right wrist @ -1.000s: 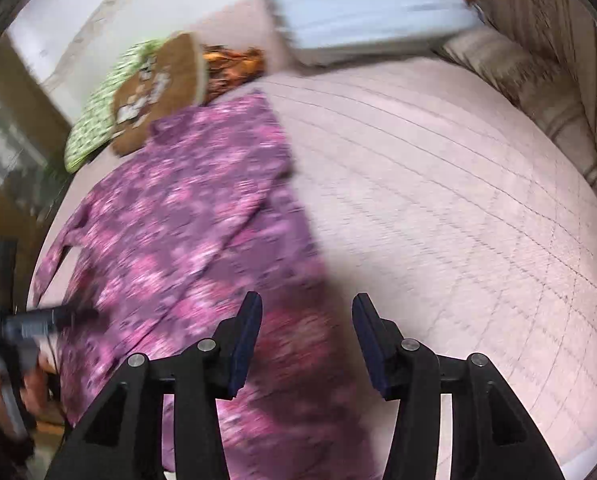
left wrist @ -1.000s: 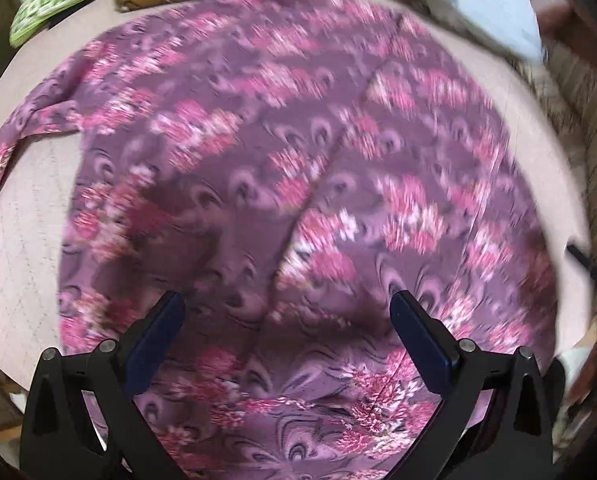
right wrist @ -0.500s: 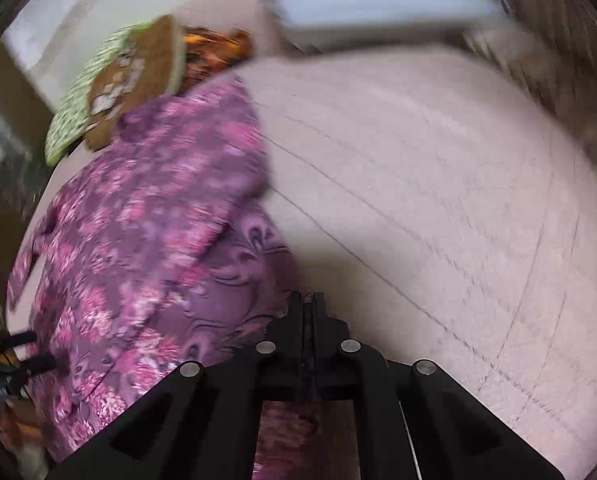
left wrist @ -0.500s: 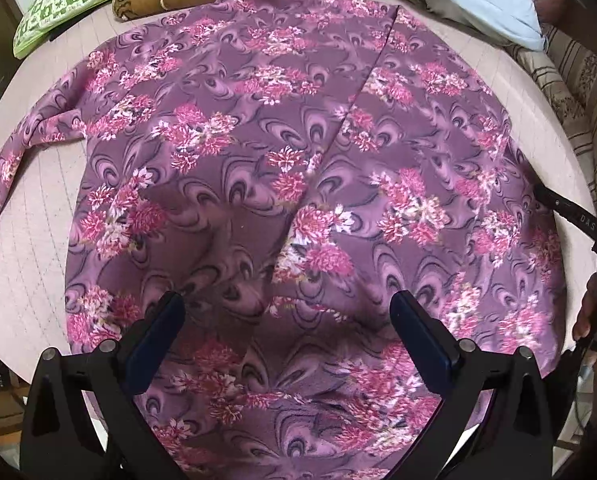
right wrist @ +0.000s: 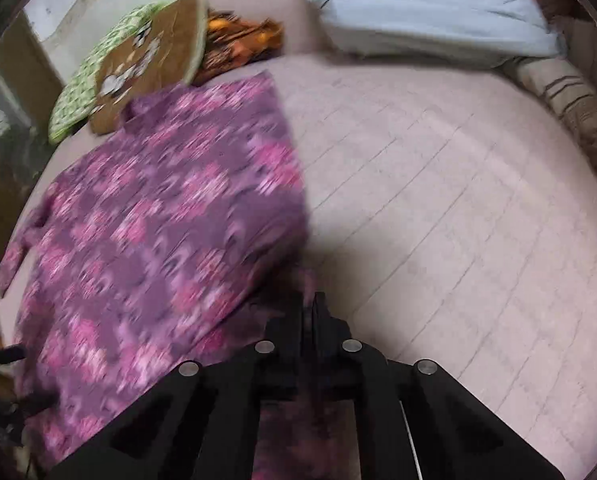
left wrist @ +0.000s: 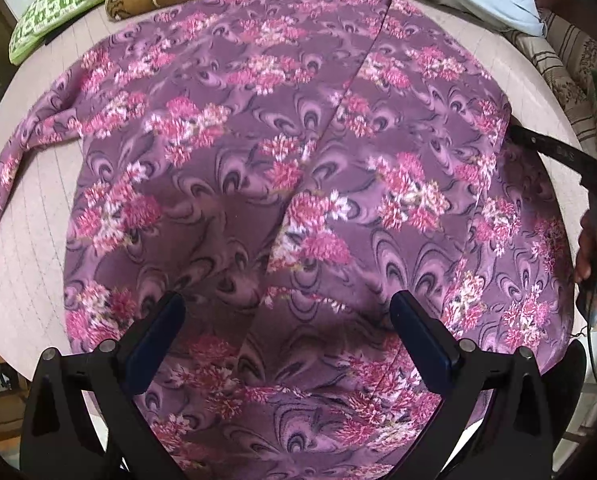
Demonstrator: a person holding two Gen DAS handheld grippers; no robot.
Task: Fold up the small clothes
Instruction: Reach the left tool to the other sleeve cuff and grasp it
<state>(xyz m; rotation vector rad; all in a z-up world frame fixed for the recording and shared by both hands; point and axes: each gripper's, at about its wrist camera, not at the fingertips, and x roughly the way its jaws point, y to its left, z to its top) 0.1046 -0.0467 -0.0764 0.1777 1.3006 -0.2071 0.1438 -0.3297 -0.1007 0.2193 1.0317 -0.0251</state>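
Right hand-held gripper (right wrist: pixel 309 316) clamped on purple floral top (right wrist: pixel 158 232) edge.

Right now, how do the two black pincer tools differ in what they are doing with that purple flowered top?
The left gripper stands wide open above the purple flowered top and holds nothing; the right gripper is shut, pinching the top's edge. The left hangs over the middle of the cloth near the hem; the right sits at the side edge, beside the bare pink quilted bed cover. Both are black two-fingered tools pointing down at the same garment.
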